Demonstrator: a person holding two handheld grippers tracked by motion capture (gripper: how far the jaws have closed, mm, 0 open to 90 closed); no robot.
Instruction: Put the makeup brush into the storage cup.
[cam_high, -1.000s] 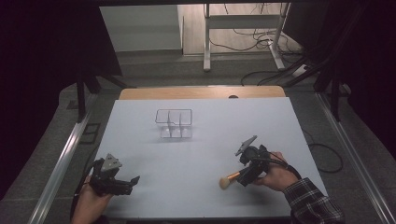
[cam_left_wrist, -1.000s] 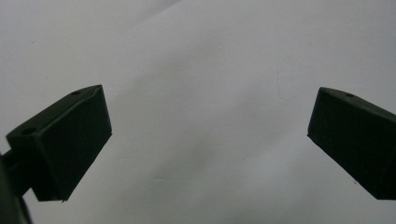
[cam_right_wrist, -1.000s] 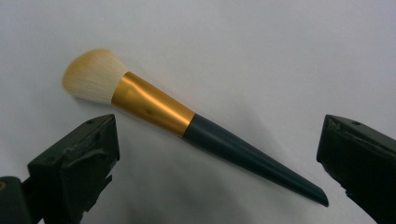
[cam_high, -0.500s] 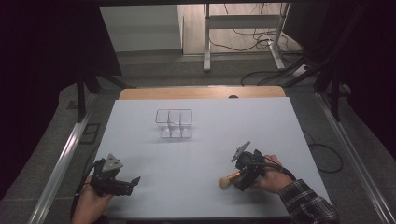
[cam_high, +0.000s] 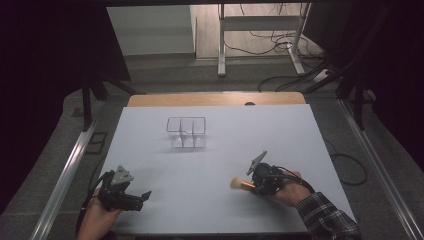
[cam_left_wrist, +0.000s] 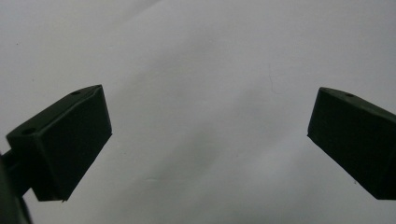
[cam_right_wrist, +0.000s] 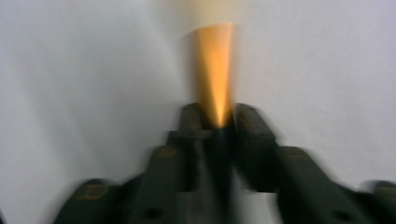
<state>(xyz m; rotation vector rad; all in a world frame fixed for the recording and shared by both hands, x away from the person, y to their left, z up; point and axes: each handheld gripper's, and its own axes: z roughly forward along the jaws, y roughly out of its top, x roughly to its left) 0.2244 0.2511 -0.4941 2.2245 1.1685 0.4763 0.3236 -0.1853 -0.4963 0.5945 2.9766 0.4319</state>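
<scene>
A: From above, the right gripper (cam_high: 250, 184) has just closed on the makeup brush (cam_high: 241, 184), low at the table's (cam_high: 220, 150) right.

B: Its own view shows the jaws pinching the stiff, light, likely slippery handle (cam_right_wrist: 215, 79). The left gripper (cam_left_wrist: 210, 140) gapes wide, empty.
</scene>
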